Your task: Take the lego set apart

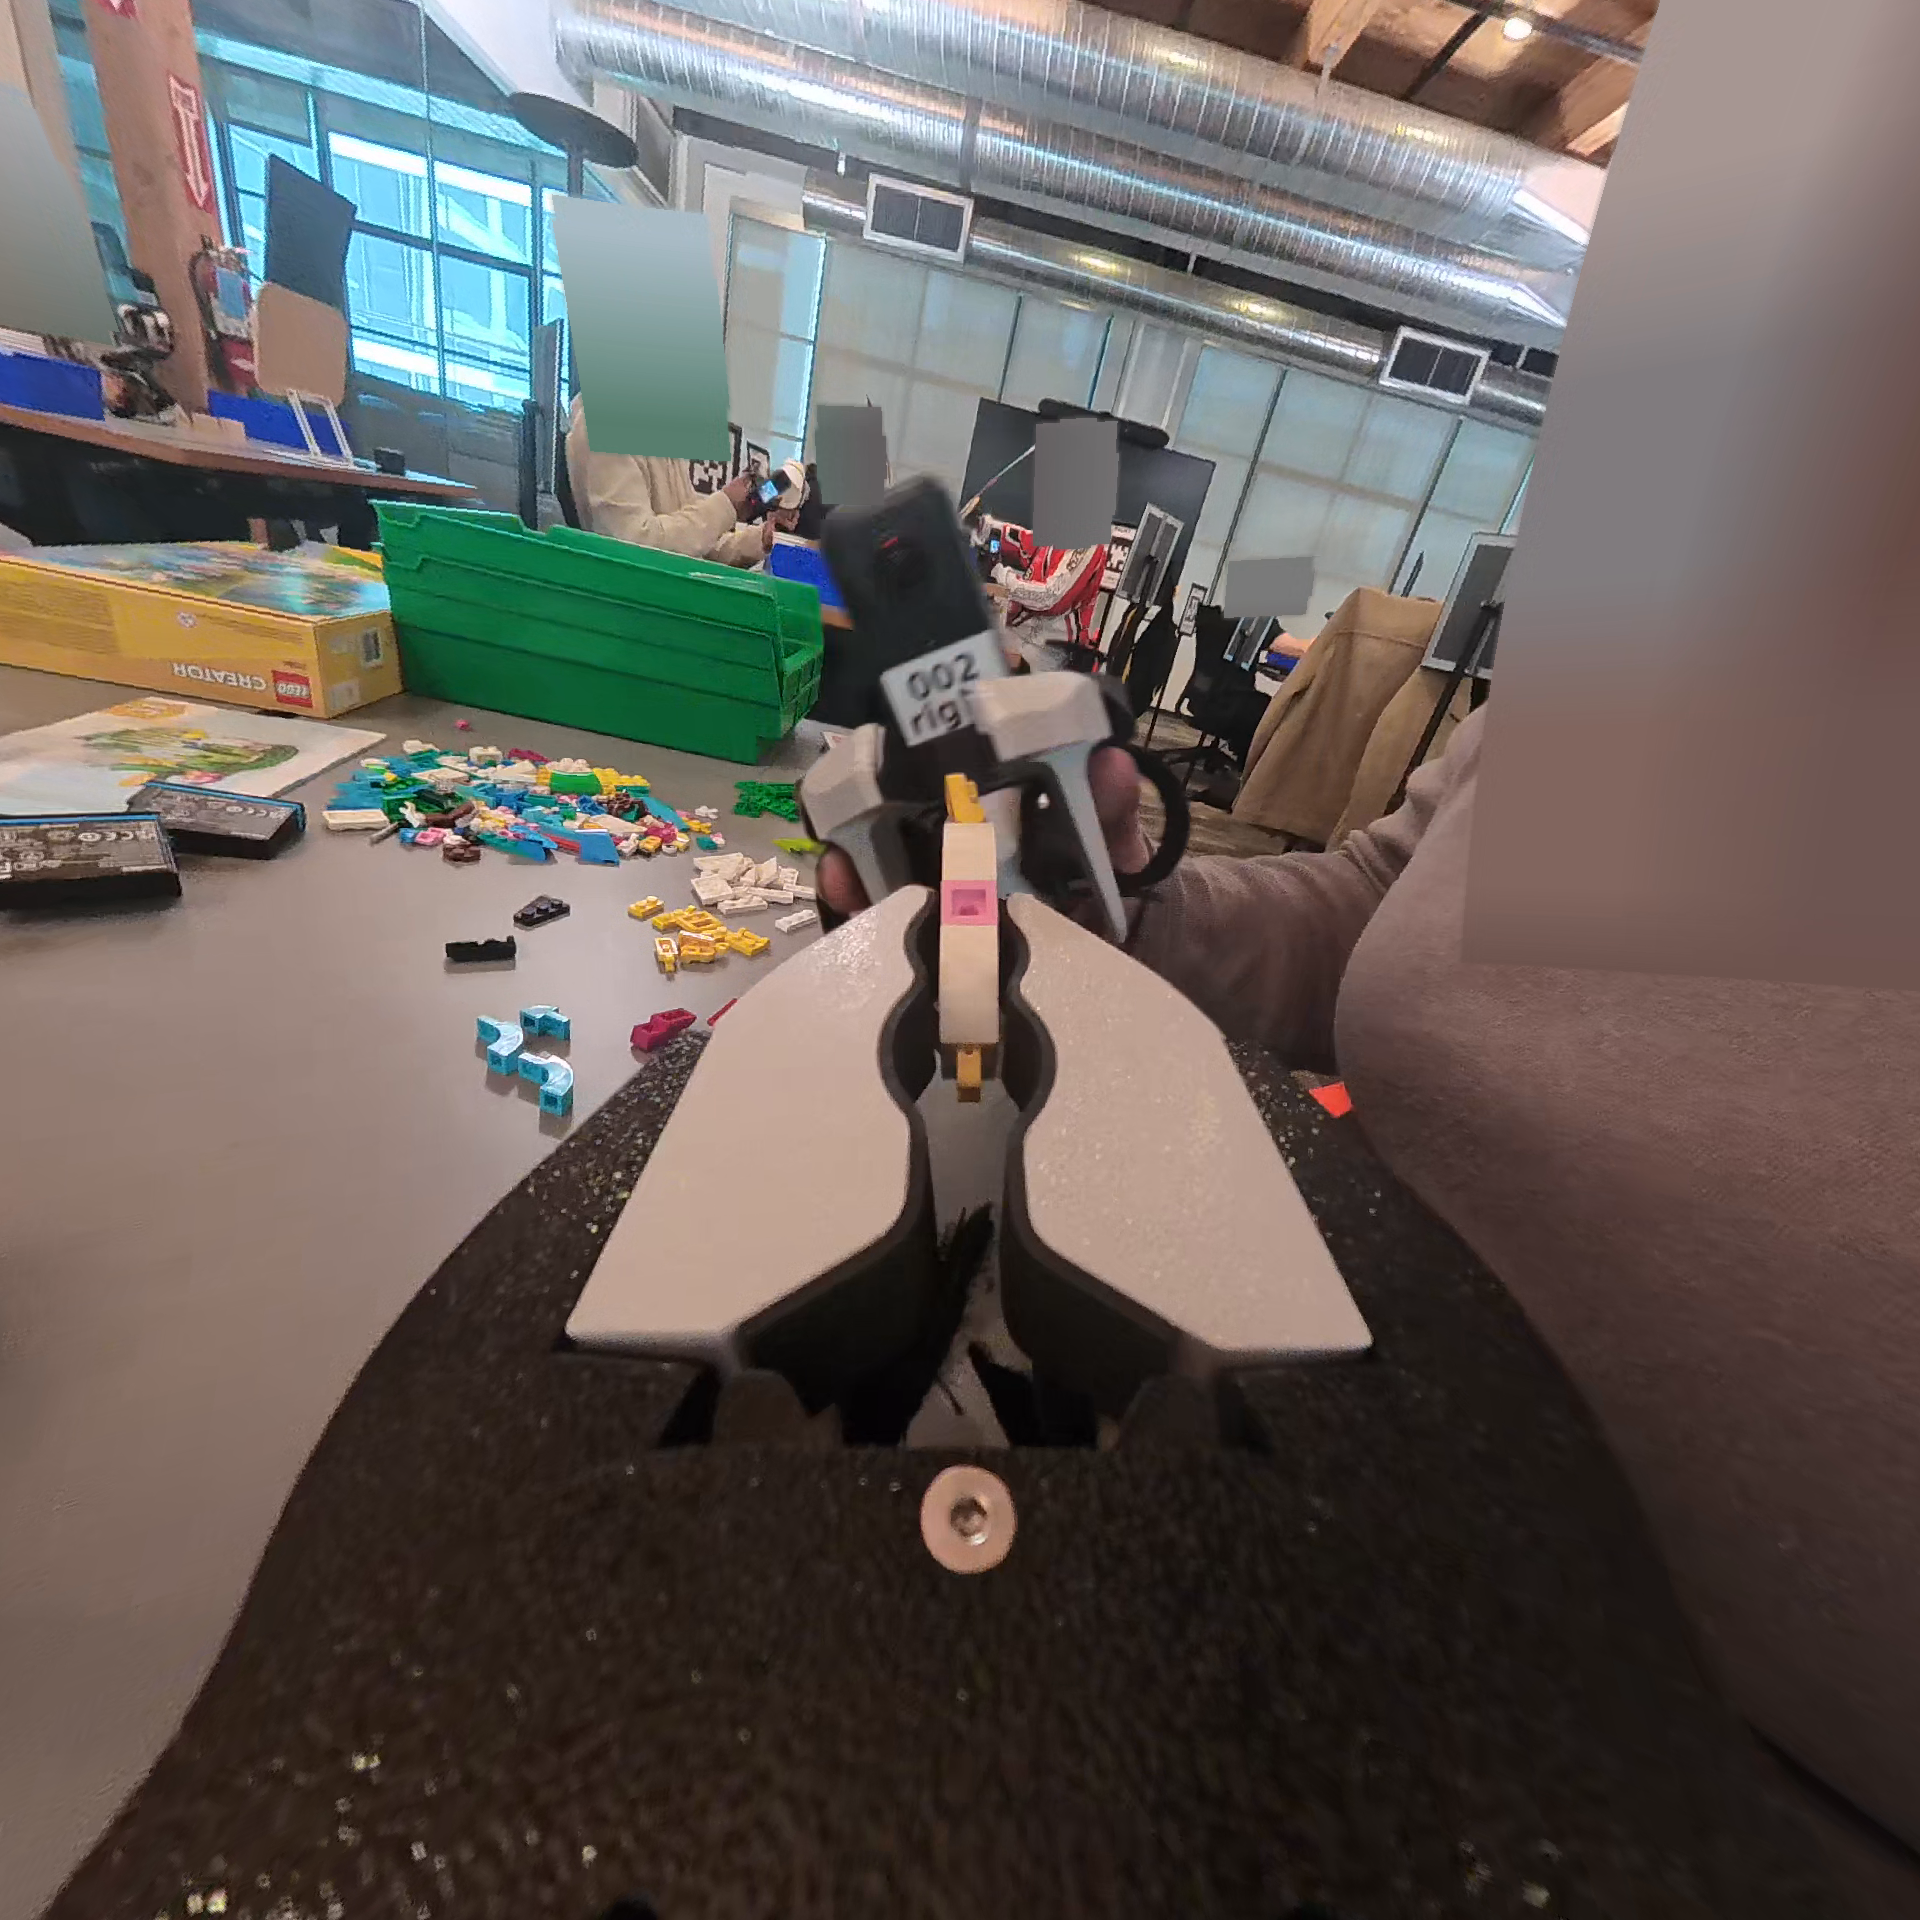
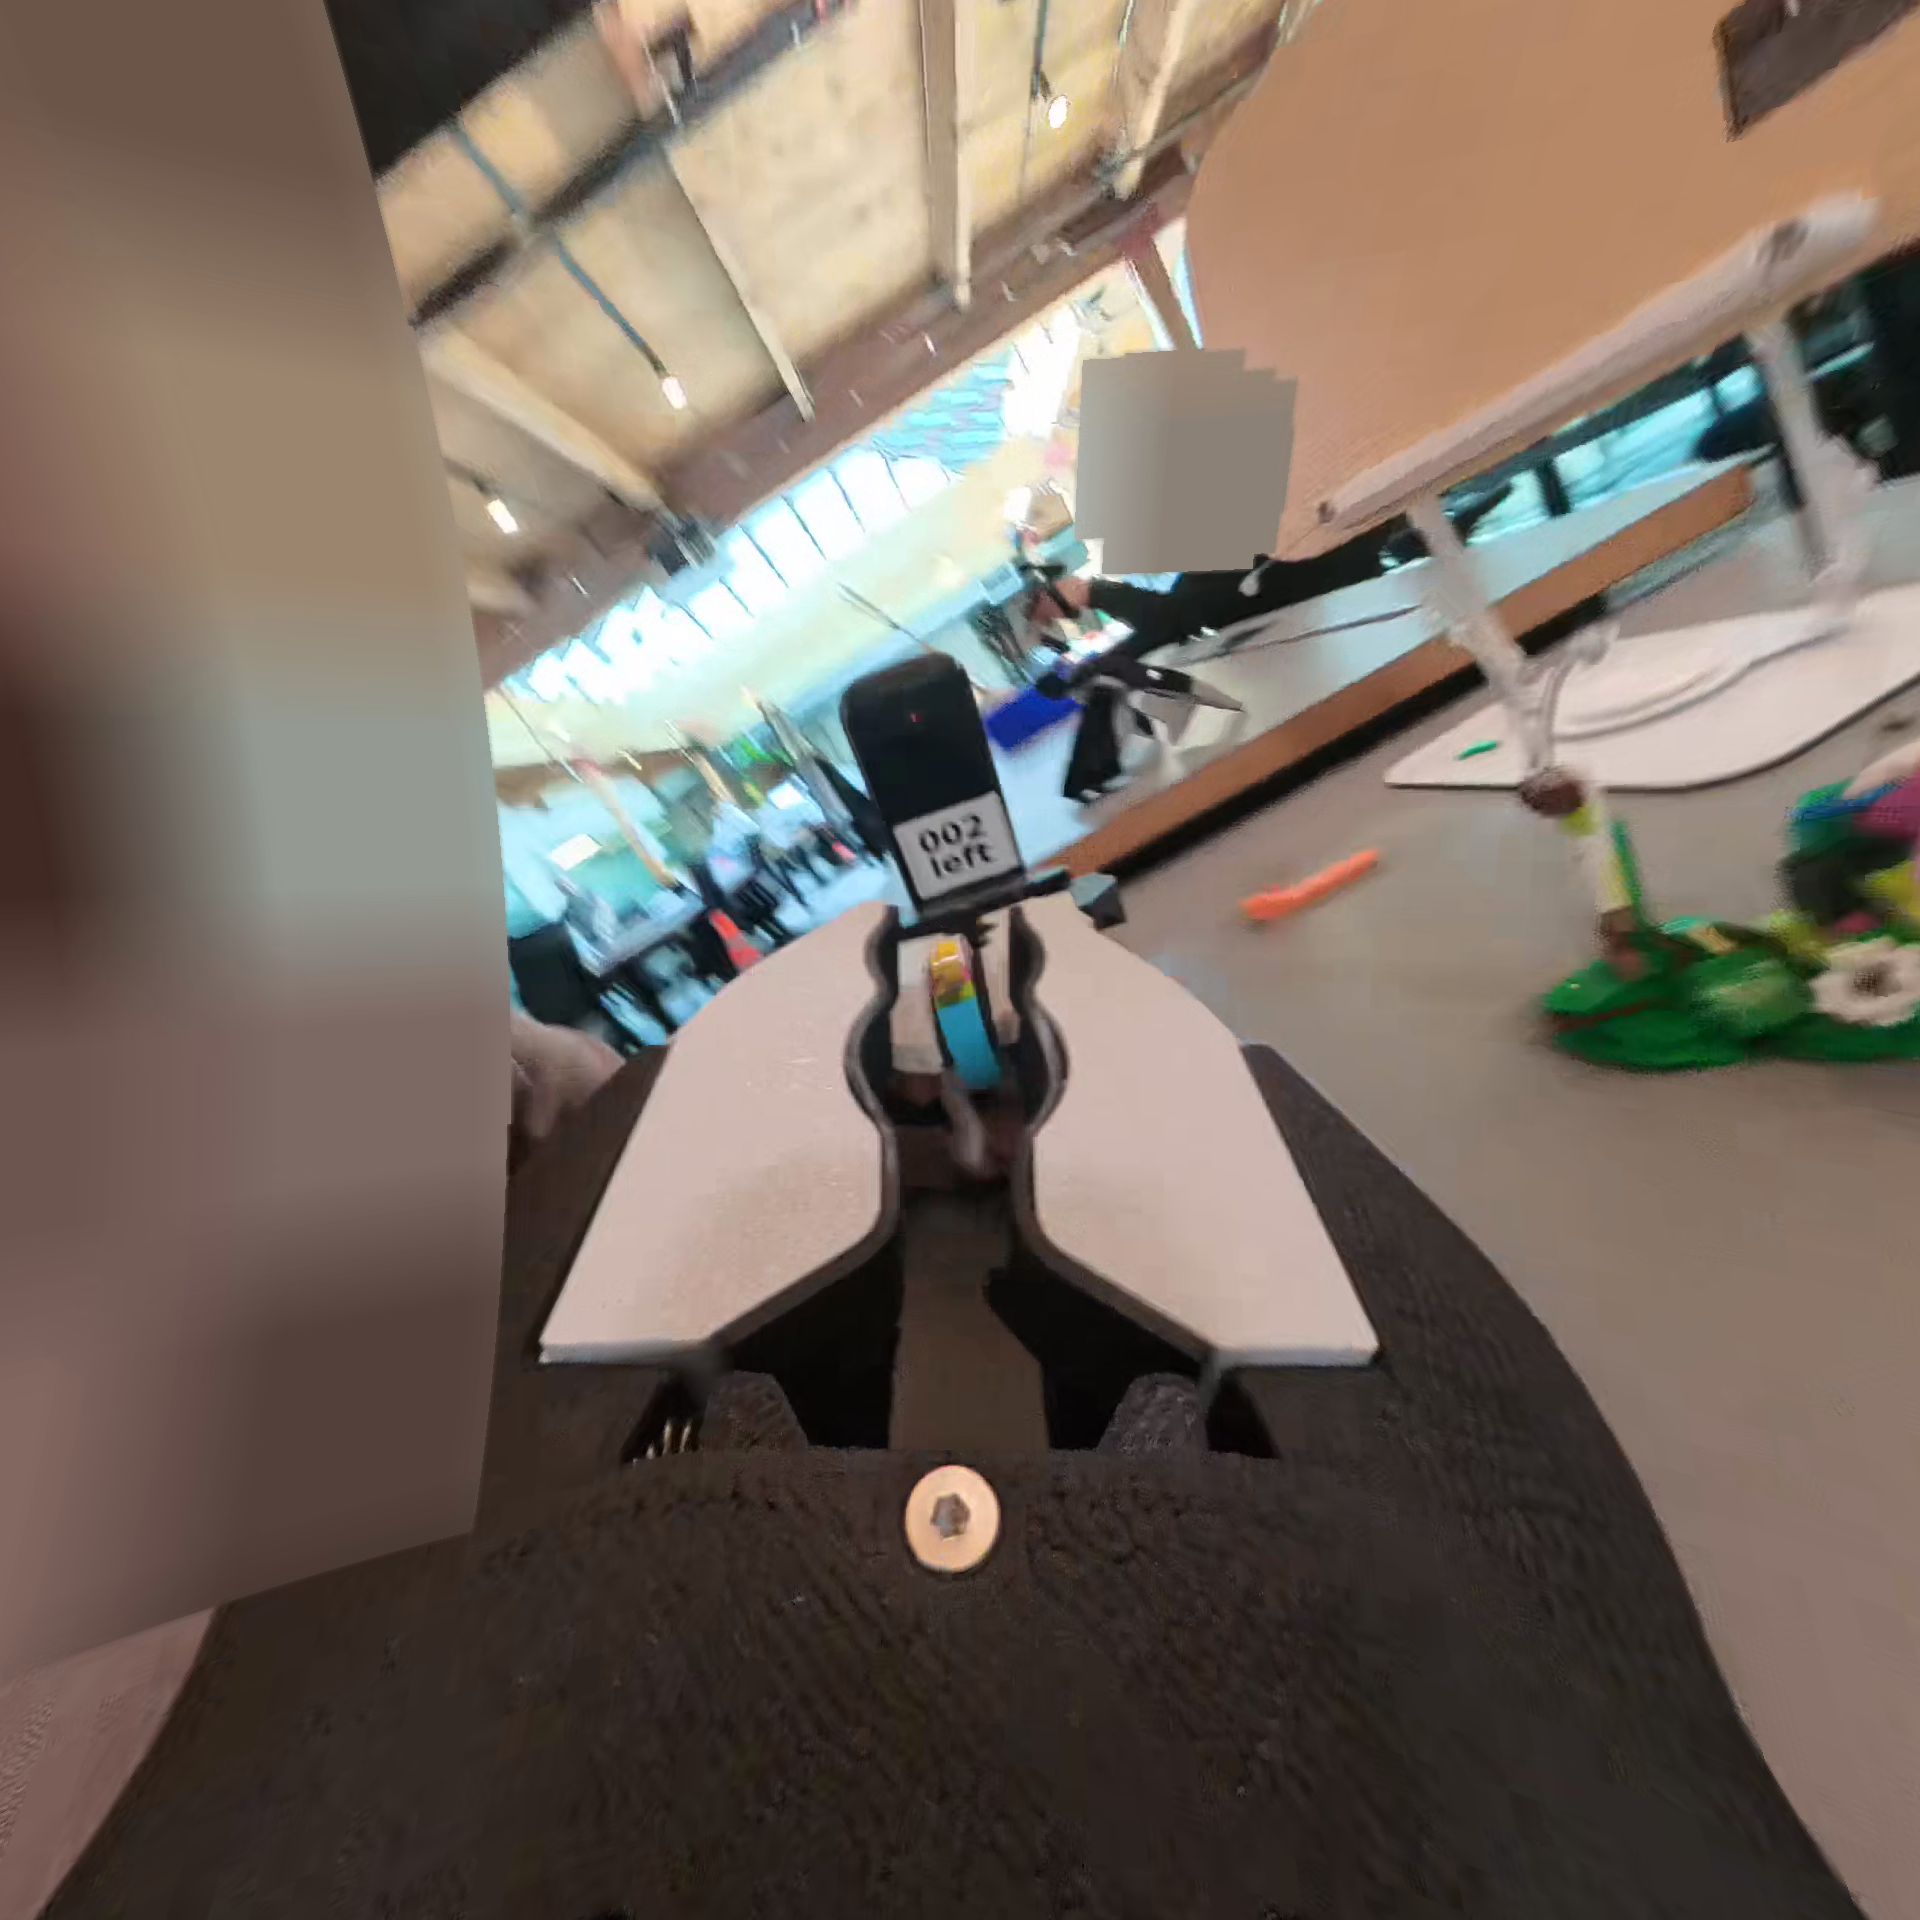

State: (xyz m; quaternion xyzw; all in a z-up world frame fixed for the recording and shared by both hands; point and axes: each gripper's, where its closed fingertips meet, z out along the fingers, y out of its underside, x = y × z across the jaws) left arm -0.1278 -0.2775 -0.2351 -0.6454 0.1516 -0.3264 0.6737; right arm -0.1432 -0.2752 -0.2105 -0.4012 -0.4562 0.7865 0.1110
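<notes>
Left wrist view: our left gripper [image 1: 968, 935] is closed on a small lego sub-assembly [image 1: 968, 971], a white arched piece with a pink brick at its upper end and a yellow bit poking out at its lower end. It is held up off the table, straight ahead at twelve o'clock. Just beyond it the right gripper [image 1: 982, 831] faces us, and a yellow piece sits between its fingers, seemingly the far end of the same assembly. At ten o'clock, on the grey table [image 1: 260, 1091], lie the loose bricks [image 1: 520, 805] already pulled off, with a green bin [image 1: 592, 634] and the yellow set box [image 1: 197, 623] behind them.

Right wrist view: this picture is blurred. Our right gripper [image 2: 951, 987] is clamped on the assembly [image 2: 961, 1013], here showing a blue curved piece topped with yellow. The left gripper's camera body stands directly behind at twelve o'clock. At three o'clock the rest of the green lego model [image 2: 1756, 987] rests on the table, still built.

We judge that we are mid-separation of one small cluster, both grippers gripping opposite ends. Next calls for a firm hold and a twisting or peeling pull apart, then dropping the pieces onto the loose pile.
</notes>
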